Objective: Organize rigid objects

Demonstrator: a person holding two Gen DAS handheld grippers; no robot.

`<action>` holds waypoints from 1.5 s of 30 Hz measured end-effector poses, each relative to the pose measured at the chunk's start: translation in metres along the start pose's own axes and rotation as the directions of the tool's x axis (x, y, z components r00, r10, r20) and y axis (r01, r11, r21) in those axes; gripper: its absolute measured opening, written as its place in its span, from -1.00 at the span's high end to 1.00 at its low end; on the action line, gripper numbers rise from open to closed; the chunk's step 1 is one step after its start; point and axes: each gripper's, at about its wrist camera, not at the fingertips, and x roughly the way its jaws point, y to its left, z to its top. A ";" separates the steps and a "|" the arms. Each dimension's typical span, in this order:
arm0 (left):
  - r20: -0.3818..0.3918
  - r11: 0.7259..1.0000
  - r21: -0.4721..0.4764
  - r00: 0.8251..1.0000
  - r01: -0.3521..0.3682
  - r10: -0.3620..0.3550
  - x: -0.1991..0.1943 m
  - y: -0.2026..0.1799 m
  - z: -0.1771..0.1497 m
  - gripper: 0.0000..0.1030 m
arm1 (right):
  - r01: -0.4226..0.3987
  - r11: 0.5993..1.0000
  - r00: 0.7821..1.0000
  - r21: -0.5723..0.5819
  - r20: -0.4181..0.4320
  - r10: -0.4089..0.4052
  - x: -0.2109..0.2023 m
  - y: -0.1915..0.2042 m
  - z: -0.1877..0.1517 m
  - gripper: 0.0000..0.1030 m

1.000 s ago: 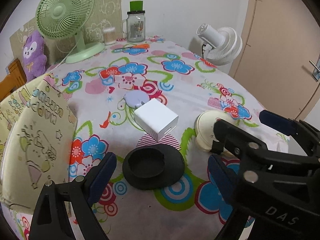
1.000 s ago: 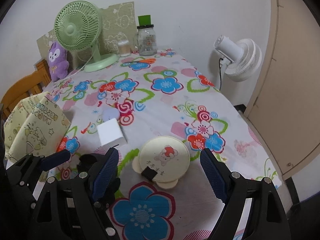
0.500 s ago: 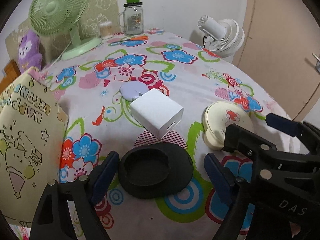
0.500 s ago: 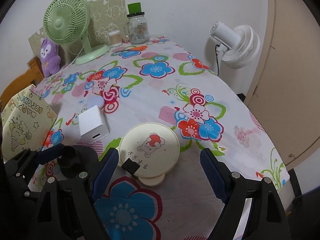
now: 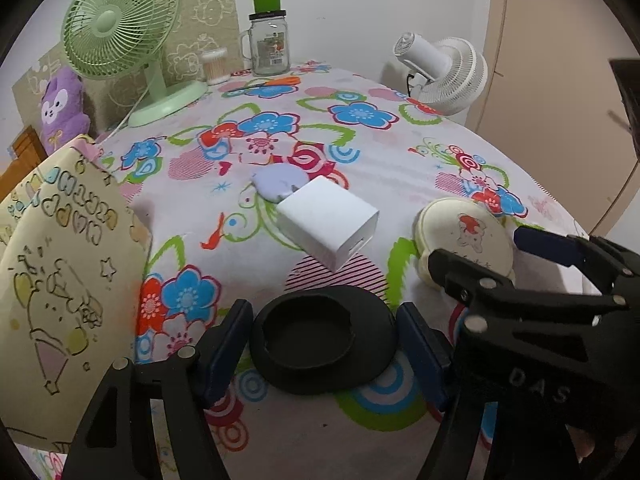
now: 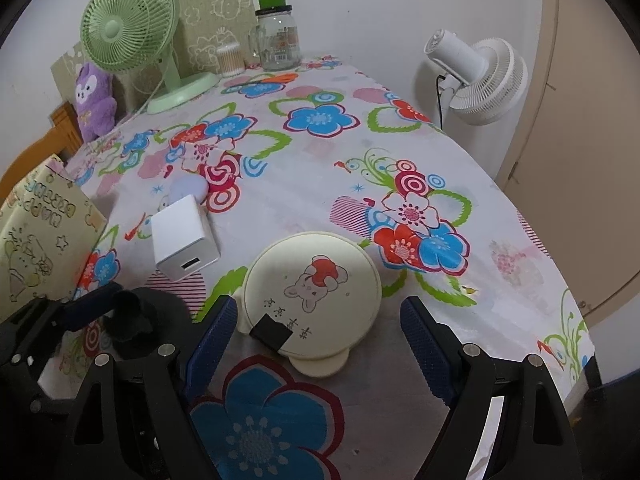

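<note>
A black round stand [image 5: 322, 338] lies on the floral tablecloth between the blue pads of my left gripper [image 5: 324, 346]. The pads stand close beside its rim; I cannot tell whether they touch it. Behind it lie a white charger block [image 5: 328, 222] and a lilac oval piece [image 5: 280, 182]. A cream round case [image 6: 312, 292] with a cartoon print and a black tab lies between and just beyond the pads of my right gripper [image 6: 316, 340], which is open and empty. The case also shows in the left wrist view [image 5: 466, 238].
A yellow gift bag [image 5: 56, 264] stands at the left. A green fan [image 5: 120, 32], a glass jar [image 5: 270, 44], a cotton swab tub [image 5: 216, 66] and a purple plush [image 5: 64, 108] are at the back. A white fan [image 6: 480, 74] stands past the table's right edge.
My left gripper has moved forward and its jaws have narrowed around the black stand. My right gripper has moved forward, closer to the cream case.
</note>
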 end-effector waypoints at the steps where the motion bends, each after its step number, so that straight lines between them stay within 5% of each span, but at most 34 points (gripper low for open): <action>1: -0.001 1.000 -0.002 1.000 0.003 -0.003 0.000 0.001 0.000 -0.47 | 0.004 1.000 1.000 -0.003 0.001 -0.004 0.001 0.001 0.001 -0.66; 11: -0.003 1.000 -0.012 1.000 0.005 -0.005 -0.001 0.008 -0.003 -0.47 | 0.039 0.998 0.999 -0.039 -0.027 -0.040 0.015 0.014 0.006 -0.75; 20: -0.004 1.000 -0.012 1.000 0.007 -0.007 -0.003 0.008 -0.002 -0.47 | 0.072 0.997 0.997 -0.023 -0.003 -0.072 0.009 0.013 0.004 -0.61; 45: 0.106 1.000 0.015 0.994 -0.006 0.004 -0.068 0.001 -0.002 -0.47 | 0.096 0.994 0.989 -0.046 0.120 -0.090 -0.070 0.037 0.002 -0.61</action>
